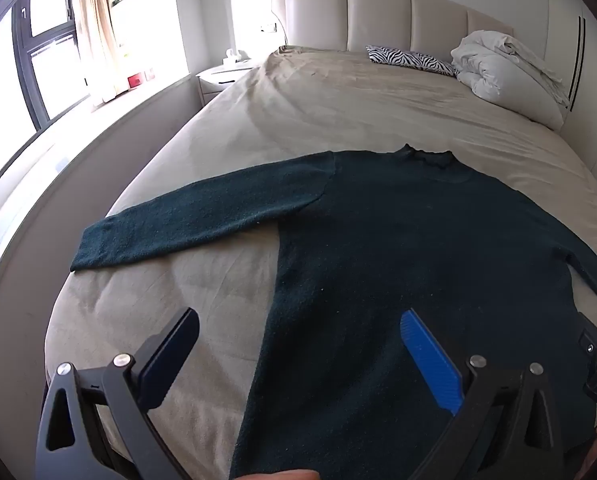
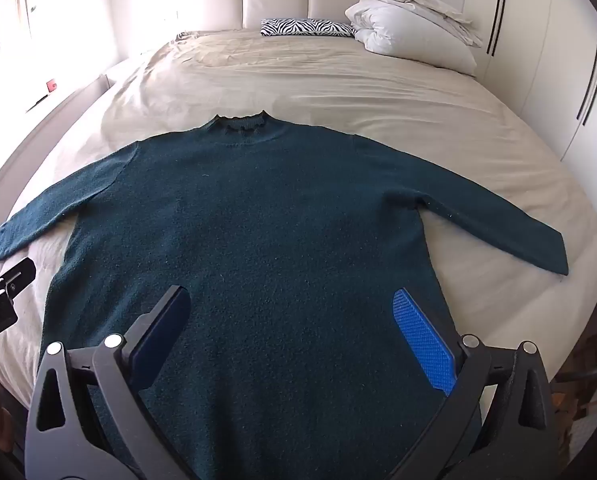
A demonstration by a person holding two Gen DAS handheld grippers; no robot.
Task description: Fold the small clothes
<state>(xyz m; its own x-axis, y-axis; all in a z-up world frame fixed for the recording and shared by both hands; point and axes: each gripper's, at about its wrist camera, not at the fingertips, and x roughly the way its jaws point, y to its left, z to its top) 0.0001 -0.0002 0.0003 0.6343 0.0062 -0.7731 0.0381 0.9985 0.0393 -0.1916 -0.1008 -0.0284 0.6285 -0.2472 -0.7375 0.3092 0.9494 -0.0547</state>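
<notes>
A: What sort of place is this?

B: A bedroom in a home. A wide bed (image 2: 338,92) with a beige sheet fills both views, backed by a padded cream headboard (image 1: 378,12).

A: Anything else that says bedroom?

B: A zebra-print pillow (image 2: 306,27) and a bundled white duvet (image 2: 410,28) lie at the head. A white nightstand (image 1: 222,76) stands beside the bed, under a window (image 1: 46,56) with a pale curtain (image 1: 94,28).

A: And on the far side?

B: White panels with dark vertical handles (image 2: 590,80), probably wardrobe doors, though the fisheye edge warps them.
</notes>
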